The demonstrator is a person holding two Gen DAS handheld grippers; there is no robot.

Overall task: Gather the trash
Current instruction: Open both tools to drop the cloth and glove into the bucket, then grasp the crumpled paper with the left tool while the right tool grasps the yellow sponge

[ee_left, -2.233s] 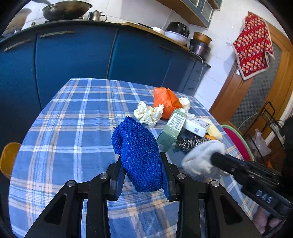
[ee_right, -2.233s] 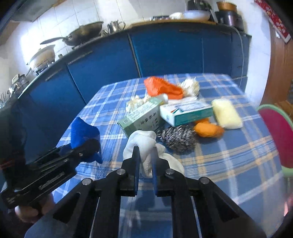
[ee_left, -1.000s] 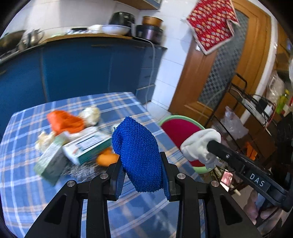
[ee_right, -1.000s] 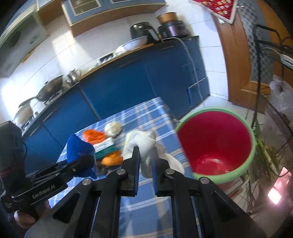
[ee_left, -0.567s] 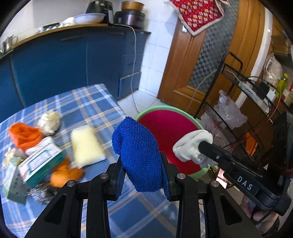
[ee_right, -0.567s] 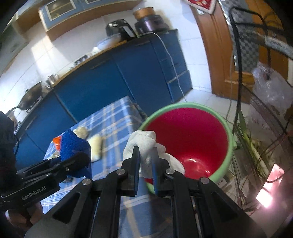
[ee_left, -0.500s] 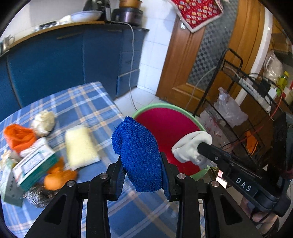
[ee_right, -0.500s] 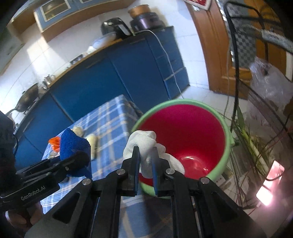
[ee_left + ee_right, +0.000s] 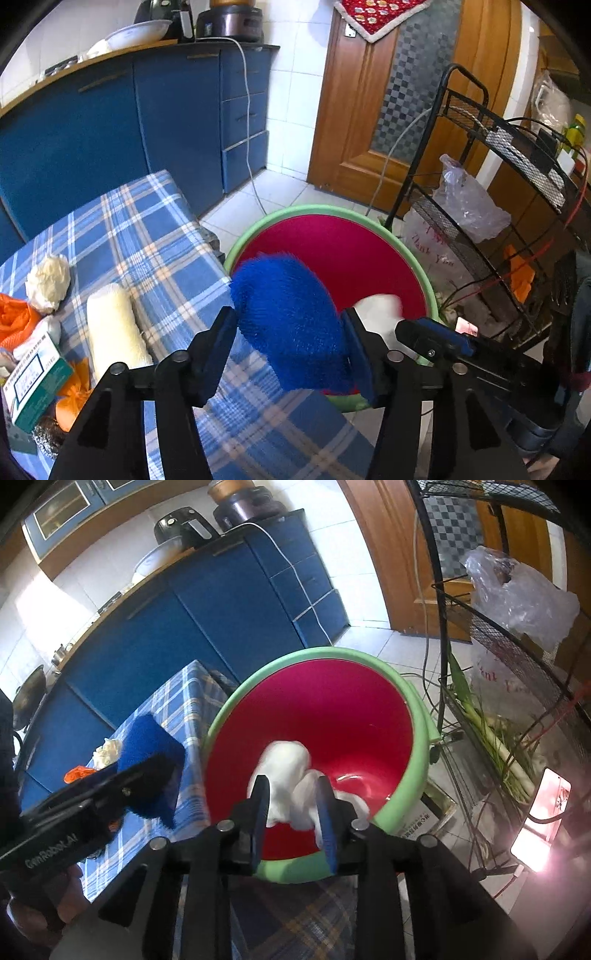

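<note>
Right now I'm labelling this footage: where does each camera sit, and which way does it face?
Left wrist: on the left gripper, looking down past the blue cloth at the bucket and table; its opening fingers show.
Right wrist: on the right gripper, looking down into the bucket; its opening fingers flank the white cloth.
Shared: bucket, both cloths, each other's gripper.

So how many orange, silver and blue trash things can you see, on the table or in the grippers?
Orange: 2, the orange mesh net and the orange crumpled lump.
Silver: 1, the silver steel-wool scourer.
Blue: 1, the blue knitted cloth.
Total: 4.
</note>
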